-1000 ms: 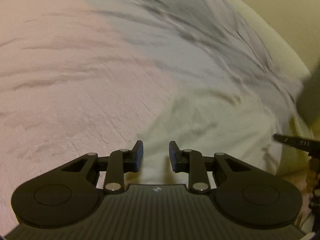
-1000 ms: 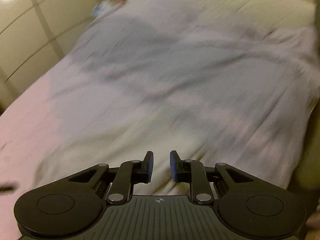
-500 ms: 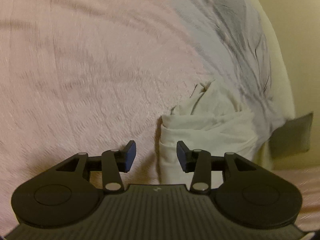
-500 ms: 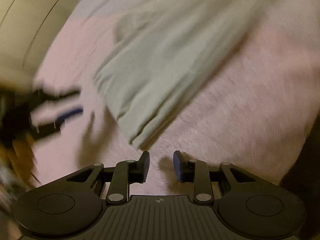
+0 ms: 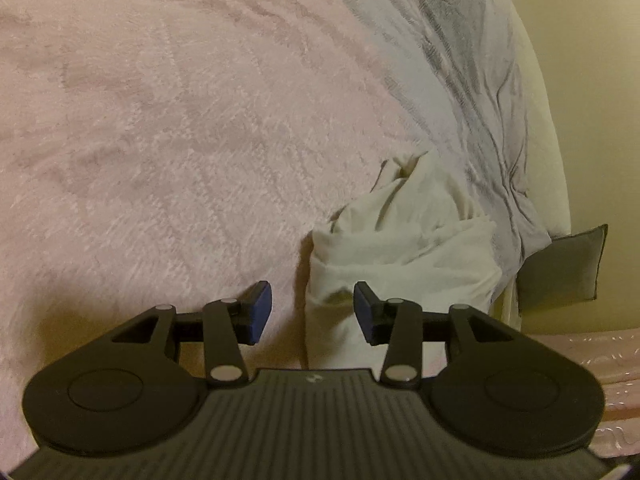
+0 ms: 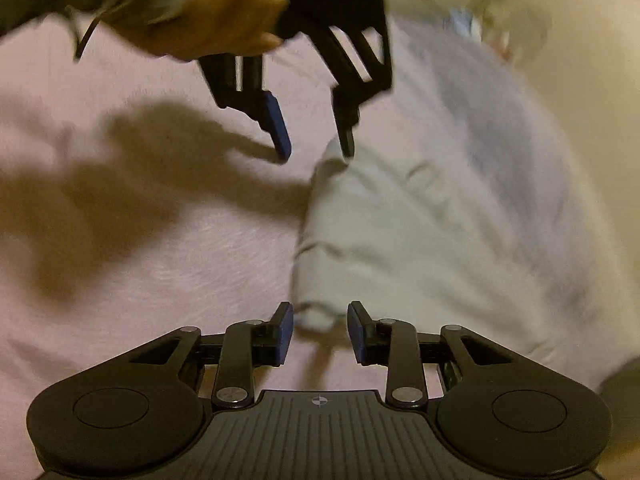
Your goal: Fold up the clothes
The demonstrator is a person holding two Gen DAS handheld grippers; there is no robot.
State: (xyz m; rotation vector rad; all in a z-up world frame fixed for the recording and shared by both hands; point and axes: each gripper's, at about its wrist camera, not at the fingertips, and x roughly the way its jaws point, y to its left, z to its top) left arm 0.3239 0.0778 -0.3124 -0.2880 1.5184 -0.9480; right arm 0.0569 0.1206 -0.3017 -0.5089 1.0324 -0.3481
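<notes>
On a fuzzy pink blanket, soft cream garment bunched and creased, both grippers' blue-padded fingers parted, gripping nothing.

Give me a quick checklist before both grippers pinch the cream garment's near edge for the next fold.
1. left gripper open: ok.
2. right gripper open: ok.
3. cream garment edge between left gripper's jaws: ok in both views.
4. Garment corner between right gripper's jaws: ok, pads not yet pressing.
5. Garment lying flat: not ok, bunched and creased.
6. pink blanket clear of both pinches: cannot tell.
</notes>
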